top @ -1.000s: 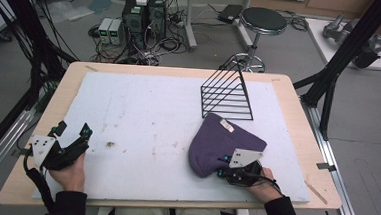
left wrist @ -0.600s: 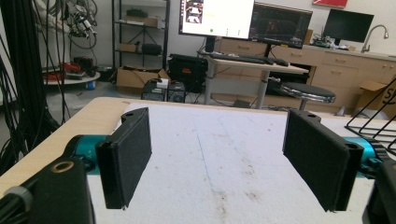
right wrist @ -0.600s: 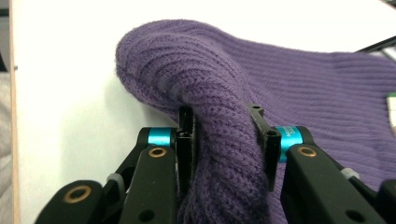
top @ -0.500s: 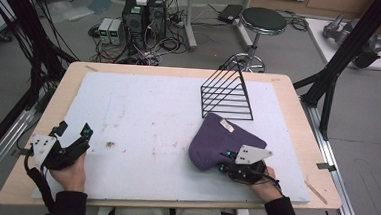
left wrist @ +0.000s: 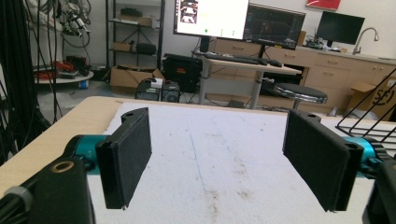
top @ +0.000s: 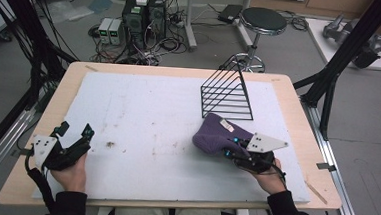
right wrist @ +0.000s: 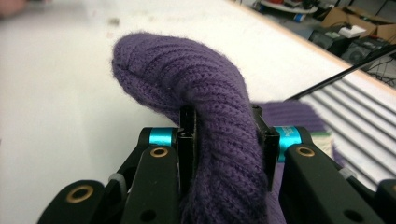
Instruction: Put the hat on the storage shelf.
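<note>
— Lifted since the earlier frame, from above: the purple hat by the right gripper, beside the wire rack on the table.

— And close up?

— A fold of hat is clamped between the right jaws. The left gripper is seen spread wide, holding nothing.

Knit hat is lying on the mat, just in front of wire rack. Stool is standing behind the table

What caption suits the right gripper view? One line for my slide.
Right tool clamped on a bunched purple knit hat above the white mat.
</note>
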`<action>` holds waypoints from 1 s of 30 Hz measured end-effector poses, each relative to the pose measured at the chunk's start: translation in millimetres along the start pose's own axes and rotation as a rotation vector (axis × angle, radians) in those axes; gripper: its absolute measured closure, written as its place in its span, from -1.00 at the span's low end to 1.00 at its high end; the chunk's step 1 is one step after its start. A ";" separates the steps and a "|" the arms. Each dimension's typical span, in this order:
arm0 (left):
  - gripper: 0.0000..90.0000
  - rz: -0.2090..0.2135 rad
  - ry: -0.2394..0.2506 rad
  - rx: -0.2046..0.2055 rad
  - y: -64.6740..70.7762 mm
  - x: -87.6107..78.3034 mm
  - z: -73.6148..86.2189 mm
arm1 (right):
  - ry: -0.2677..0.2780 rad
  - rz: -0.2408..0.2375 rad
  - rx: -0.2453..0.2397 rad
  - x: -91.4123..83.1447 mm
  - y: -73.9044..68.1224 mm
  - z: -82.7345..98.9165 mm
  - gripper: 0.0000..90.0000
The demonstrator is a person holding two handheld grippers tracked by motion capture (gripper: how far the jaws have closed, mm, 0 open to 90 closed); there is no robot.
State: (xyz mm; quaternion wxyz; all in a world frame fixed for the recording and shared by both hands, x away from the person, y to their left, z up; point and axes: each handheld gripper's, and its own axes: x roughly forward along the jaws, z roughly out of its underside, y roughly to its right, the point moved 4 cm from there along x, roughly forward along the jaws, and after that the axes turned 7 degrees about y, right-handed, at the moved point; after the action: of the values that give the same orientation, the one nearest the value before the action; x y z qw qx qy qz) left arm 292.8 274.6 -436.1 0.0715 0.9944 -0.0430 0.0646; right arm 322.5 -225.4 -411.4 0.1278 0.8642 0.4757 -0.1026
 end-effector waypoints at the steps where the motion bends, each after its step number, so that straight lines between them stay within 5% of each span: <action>1: -0.47 0.000 -0.001 0.000 -0.2 -0.1 0.0 | 0.018 -0.001 0.020 -0.7 3.8 -2.8 0.55; 4: -0.47 0.009 0.004 -0.008 0.2 -0.4 0.1 | 0.088 -0.005 0.097 -3.8 18.0 -12.9 0.55; 13: -0.47 0.007 0.000 -0.011 -0.5 -1.2 0.5 | 0.208 0.003 0.180 -9.8 39.2 -35.8 0.56; 30: -0.47 0.006 0.012 -0.041 -7.4 -2.3 -3.2 | 0.334 -0.057 0.134 -2.7 32.5 -96.2 0.57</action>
State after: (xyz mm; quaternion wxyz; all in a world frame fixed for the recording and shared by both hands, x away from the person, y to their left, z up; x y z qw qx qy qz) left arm 290.8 282.5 -434.3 0.0919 0.9922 -0.0471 0.0700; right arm 354.1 -213.7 -315.5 -0.0138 0.8621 0.5066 0.0074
